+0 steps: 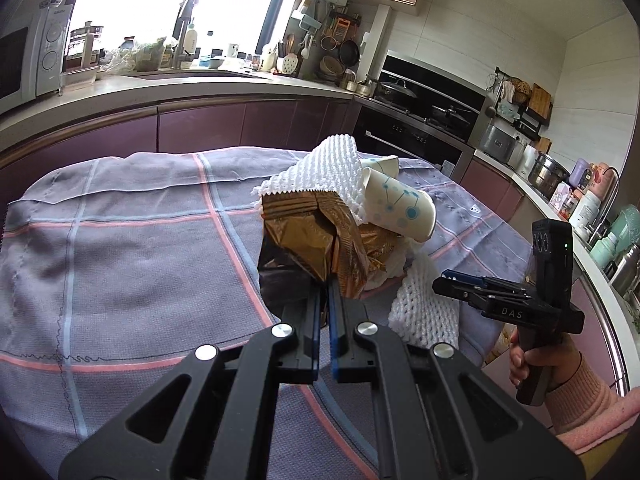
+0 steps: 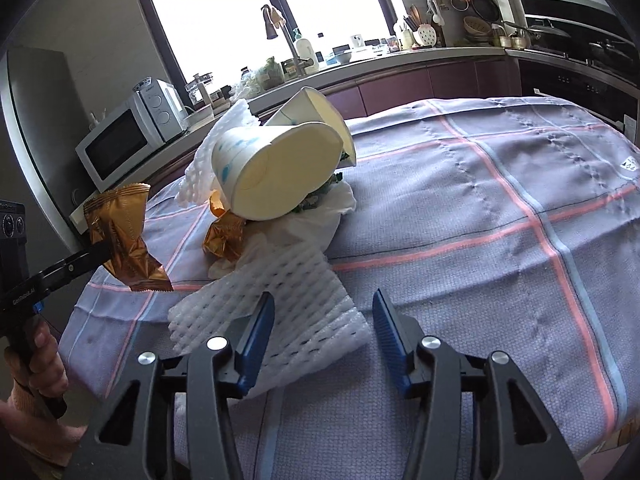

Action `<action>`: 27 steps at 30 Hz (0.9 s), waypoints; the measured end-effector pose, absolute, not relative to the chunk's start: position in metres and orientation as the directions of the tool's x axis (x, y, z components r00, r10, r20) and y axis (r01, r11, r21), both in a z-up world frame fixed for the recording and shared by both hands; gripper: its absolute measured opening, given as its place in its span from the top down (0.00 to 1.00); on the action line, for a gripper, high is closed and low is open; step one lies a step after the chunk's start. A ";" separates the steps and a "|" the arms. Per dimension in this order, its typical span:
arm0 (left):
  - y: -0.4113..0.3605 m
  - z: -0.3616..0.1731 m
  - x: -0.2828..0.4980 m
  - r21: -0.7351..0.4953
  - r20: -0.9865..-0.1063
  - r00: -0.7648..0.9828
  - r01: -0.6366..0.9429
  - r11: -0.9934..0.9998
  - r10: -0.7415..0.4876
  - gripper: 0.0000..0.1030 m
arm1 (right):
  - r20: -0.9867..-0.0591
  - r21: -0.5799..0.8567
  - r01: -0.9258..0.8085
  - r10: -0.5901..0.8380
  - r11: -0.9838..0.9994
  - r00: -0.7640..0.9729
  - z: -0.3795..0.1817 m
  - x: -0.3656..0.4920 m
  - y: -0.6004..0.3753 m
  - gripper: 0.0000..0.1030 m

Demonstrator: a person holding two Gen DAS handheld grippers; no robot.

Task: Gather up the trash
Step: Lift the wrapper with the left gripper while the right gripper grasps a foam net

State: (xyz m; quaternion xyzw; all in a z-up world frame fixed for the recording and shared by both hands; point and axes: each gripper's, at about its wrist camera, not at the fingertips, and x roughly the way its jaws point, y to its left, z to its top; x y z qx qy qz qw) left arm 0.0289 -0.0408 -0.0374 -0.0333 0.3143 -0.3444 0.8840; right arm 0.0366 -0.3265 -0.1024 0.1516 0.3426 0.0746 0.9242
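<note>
A pile of trash lies on a table under a grey checked cloth [image 1: 132,248]. My left gripper [image 1: 325,286] is shut on a gold foil wrapper [image 1: 308,236] and holds it up off the cloth; it also shows in the right wrist view [image 2: 124,236]. In the pile are two white paper cups [image 2: 276,168] with blue dots, a second gold wrapper [image 2: 224,236], white tissue [image 2: 312,216] and white foam netting [image 2: 272,300]. My right gripper [image 2: 323,312] is open, with its left finger over the near foam netting. It shows in the left wrist view [image 1: 448,280].
A kitchen counter [image 1: 224,80] with sink, microwave [image 2: 124,140] and utensils runs behind the table. A stove and oven [image 1: 420,120] stand at the right. The cloth [image 2: 500,240] stretches to the right of the pile.
</note>
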 end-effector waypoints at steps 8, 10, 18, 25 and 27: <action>0.014 -0.030 0.019 -0.287 -0.519 0.631 0.508 0.812 -0.577 0.96 | -0.528 0.399 -0.196 0.399 0.896 0.750 -0.078 0.014 -0.296 0.93; 0.031 -0.026 0.015 -0.285 -0.515 0.652 0.482 0.829 -0.557 0.96 | -0.506 0.398 -0.240 0.431 0.885 0.747 -0.067 0.014 -0.283 0.93; 0.109 -0.010 -0.008 -0.258 -0.488 0.764 0.335 0.906 -0.422 0.96 | -0.405 0.403 -0.442 0.589 0.802 0.699 -0.024 0.046 -0.216 0.95; 0.184 0.003 -0.024 -0.224 -0.484 0.839 0.156 0.962 -0.249 0.96 | -0.350 0.397 -0.587 0.707 0.706 0.614 0.000 0.096 -0.144 0.95; 0.208 0.003 -0.025 -0.216 -0.494 0.847 0.101 0.971 -0.198 0.96 | -0.335 0.407 -0.624 0.745 0.667 0.577 0.004 0.112 -0.120 0.95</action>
